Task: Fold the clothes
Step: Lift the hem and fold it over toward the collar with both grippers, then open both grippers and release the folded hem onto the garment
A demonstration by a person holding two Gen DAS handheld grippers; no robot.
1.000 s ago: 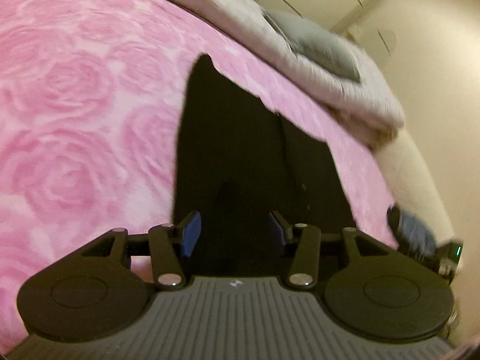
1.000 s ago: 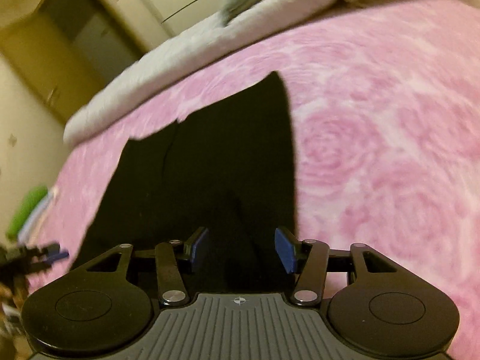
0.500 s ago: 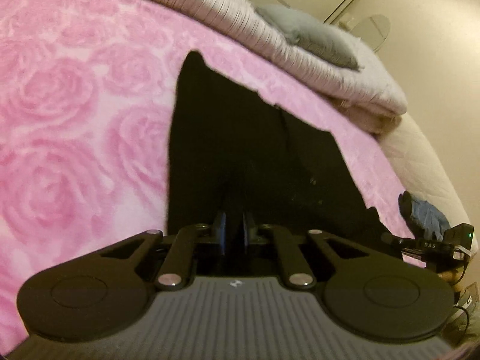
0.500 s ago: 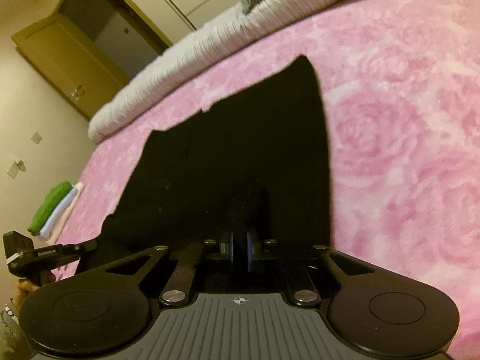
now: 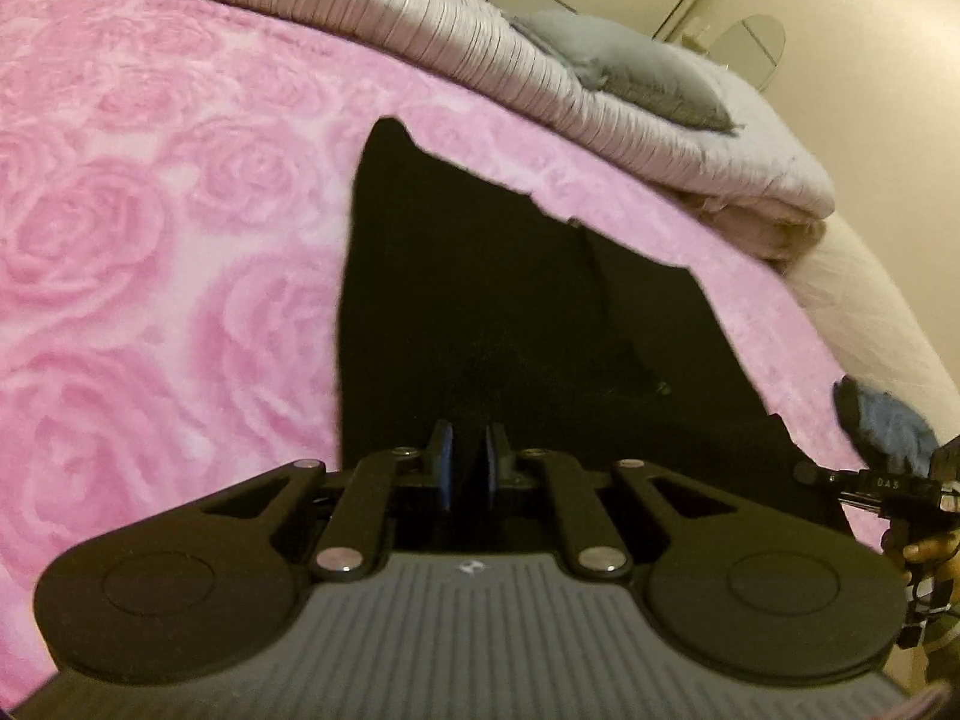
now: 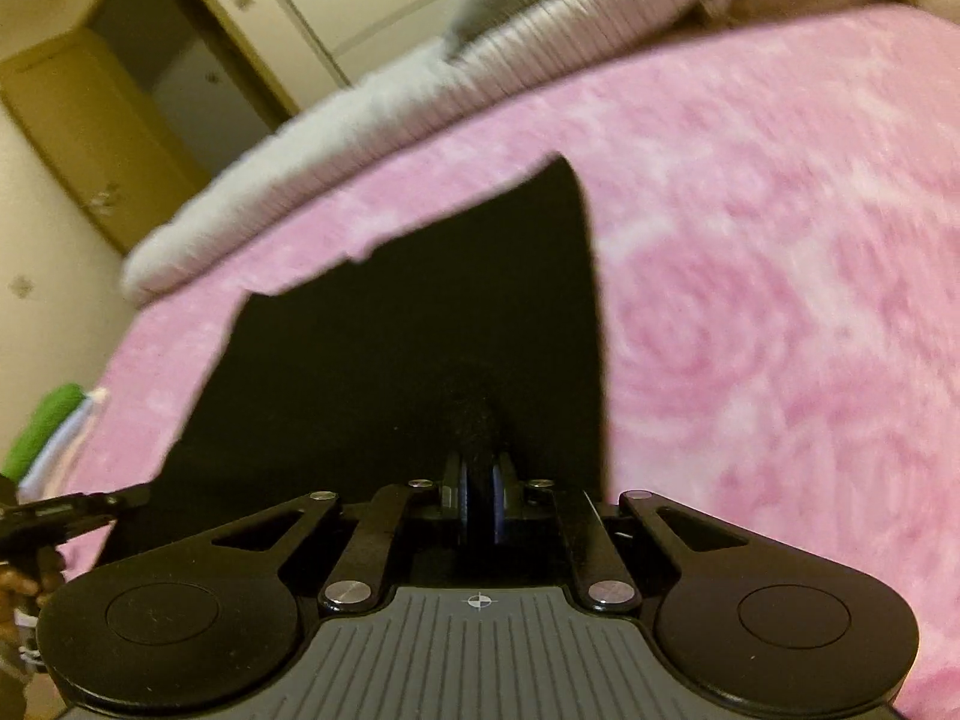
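- Left gripper (image 5: pixel 467 468) and right gripper (image 6: pixel 478 501), I'm seeing, are pinching the black garment's (image 5: pixel 480 312) near hem, jaws nearly closed.
- I'm worrying thin fabric is slipping free when lifting.

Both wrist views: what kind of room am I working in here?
Most likely a bedroom. The black garment lies on a bed under a pink rose-patterned blanket, a folded pale duvet with a grey pillow sits at the far end, and wardrobe doors stand behind.

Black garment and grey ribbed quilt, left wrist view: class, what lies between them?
Only a bare strip of the pink rose blanket separates the black garment from the grey ribbed quilt; the left wrist view shows this.
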